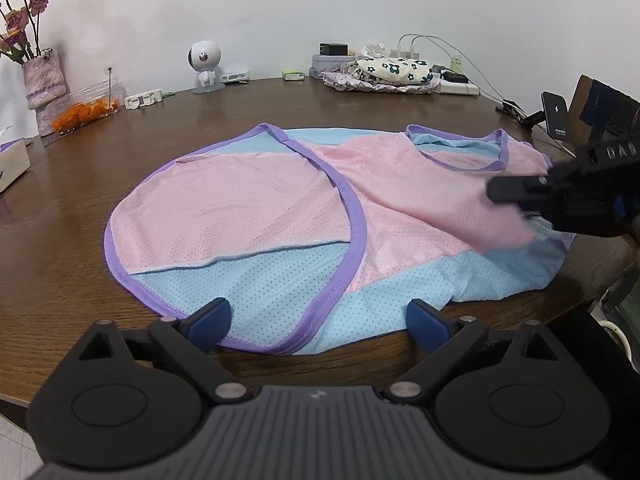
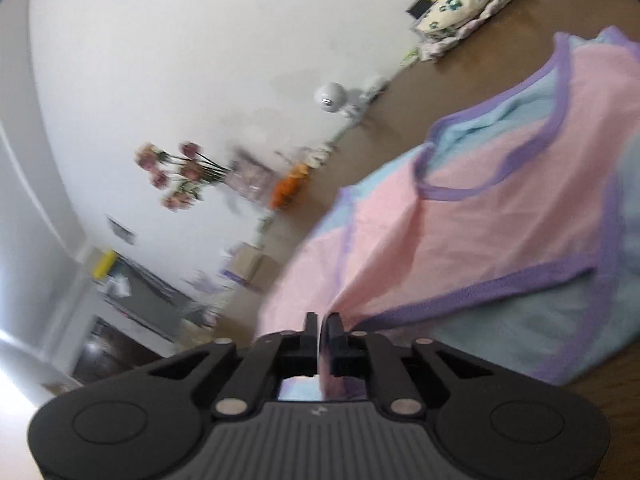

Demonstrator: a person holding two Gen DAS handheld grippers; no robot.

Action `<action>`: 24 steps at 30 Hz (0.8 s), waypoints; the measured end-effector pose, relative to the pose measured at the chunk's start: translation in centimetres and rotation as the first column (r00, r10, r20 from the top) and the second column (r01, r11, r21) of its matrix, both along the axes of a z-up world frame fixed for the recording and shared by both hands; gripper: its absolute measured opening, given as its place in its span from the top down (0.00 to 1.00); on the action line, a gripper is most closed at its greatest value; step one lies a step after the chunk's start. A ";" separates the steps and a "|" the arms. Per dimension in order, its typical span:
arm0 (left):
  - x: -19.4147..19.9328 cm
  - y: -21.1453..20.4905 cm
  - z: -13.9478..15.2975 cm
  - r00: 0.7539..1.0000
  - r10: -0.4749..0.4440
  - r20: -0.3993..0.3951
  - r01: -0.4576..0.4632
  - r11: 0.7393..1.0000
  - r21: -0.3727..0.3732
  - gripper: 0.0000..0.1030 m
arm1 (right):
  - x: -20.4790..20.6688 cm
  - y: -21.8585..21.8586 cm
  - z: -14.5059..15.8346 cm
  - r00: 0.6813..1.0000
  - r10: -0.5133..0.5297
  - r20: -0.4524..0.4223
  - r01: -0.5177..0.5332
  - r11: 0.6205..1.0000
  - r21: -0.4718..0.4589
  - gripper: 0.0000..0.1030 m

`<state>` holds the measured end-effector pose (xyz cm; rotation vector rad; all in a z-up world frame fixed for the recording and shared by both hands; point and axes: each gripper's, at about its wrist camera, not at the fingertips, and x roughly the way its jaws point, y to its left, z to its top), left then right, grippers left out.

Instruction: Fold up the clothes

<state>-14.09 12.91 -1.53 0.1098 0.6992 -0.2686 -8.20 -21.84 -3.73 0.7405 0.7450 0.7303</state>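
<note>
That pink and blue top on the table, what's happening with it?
A person is folding it using two hand-held grippers. The pink and blue mesh tank top with purple trim lies spread on the round wooden table. The right gripper is shut on a pinch of its pink fabric and has that side lifted off the table. The left gripper is wide open at the near blue edge, gripping nothing. A small pile of folded clothes sits at the far side of the table.

The left gripper (image 1: 318, 322) hovers at the near hem of the vest (image 1: 248, 200), jaws wide and empty. The right gripper (image 2: 322, 326), rolled sideways, pinches the vest's pink edge.
</note>
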 end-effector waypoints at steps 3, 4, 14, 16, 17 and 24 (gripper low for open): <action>0.1 0.3 0.1 1.000 -0.001 -0.010 0.001 1.000 -0.016 0.07 | -2.0 -2.2 2.7 0.992 -0.017 0.124 0.028 0.996 -0.086 0.67; 0.1 0.4 0.2 1.000 -0.001 -0.015 0.000 1.000 -0.024 0.07 | -3.0 -3.7 4.0 0.979 -0.049 0.197 0.074 0.990 -0.121 0.62; 0.6 -0.1 3.3 0.999 -0.022 0.028 0.026 0.987 -0.157 0.07 | -1.6 -12.1 4.7 0.953 -0.239 0.188 0.299 0.851 -0.431 0.60; 0.8 -1.5 3.5 0.997 -0.062 0.035 0.067 0.985 -0.159 0.07 | -1.2 -12.3 3.7 0.966 -0.208 0.156 0.254 0.881 -0.398 0.96; 0.9 -2.2 3.6 0.996 -0.083 0.036 0.088 0.984 -0.157 0.07 | -1.7 -12.3 3.7 0.968 -0.168 0.186 0.229 0.898 -0.376 0.98; 2.1 -4.4 2.9 0.993 -0.119 0.006 0.119 0.984 -0.134 0.07 | -8.1 -13.0 4.2 0.928 0.175 0.329 0.023 0.854 -0.520 0.90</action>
